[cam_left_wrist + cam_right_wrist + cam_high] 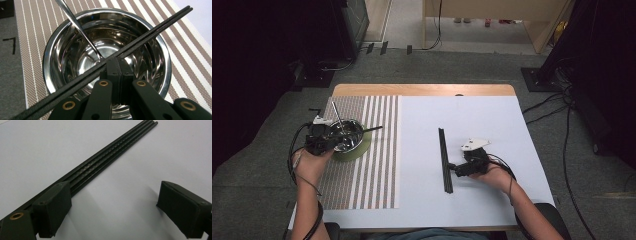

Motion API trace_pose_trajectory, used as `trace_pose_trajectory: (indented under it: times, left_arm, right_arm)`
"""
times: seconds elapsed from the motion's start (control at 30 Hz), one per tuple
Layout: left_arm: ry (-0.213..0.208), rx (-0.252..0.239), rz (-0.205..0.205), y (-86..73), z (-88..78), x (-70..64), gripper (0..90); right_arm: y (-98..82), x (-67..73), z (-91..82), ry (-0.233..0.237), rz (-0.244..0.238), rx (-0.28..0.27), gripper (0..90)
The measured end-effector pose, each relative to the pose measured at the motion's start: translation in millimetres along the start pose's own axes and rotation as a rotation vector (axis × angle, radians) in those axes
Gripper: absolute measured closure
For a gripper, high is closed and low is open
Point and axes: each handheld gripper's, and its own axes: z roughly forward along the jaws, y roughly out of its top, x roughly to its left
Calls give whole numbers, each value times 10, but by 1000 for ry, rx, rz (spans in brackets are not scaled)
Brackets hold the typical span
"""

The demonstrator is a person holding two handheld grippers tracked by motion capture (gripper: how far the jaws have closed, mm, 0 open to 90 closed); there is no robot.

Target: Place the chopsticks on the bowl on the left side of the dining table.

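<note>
A shiny steel bowl [349, 135] [107, 45] sits on a green coaster [362, 149] on the striped placemat [377, 165]. A thin metal utensil [337, 119] [77, 25] leans inside the bowl. My left gripper [331, 140] [117, 67] hovers over the bowl, shut on a pair of black chopsticks [372, 129] [155, 31] that cross its rim slantwise. A bundle of several black chopsticks [444, 160] [110, 152] lies on the white table. My right gripper [453, 168] [117, 212] stands open at its near end, one jaw against the bundle.
The white tabletop [482, 125] extends right of the placemat, with a wooden strip [422, 90] along its far edge. Dark stands and cables [562, 100] lie on the grey floor around the table.
</note>
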Motion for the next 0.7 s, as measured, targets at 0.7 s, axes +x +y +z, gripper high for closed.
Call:
trace_pose_trajectory:
  times: [0.7]
  left_arm:
    - [17,-19,-13,-9,30,41,896]
  right_arm:
    - [0,0,0,0,0,0,114]
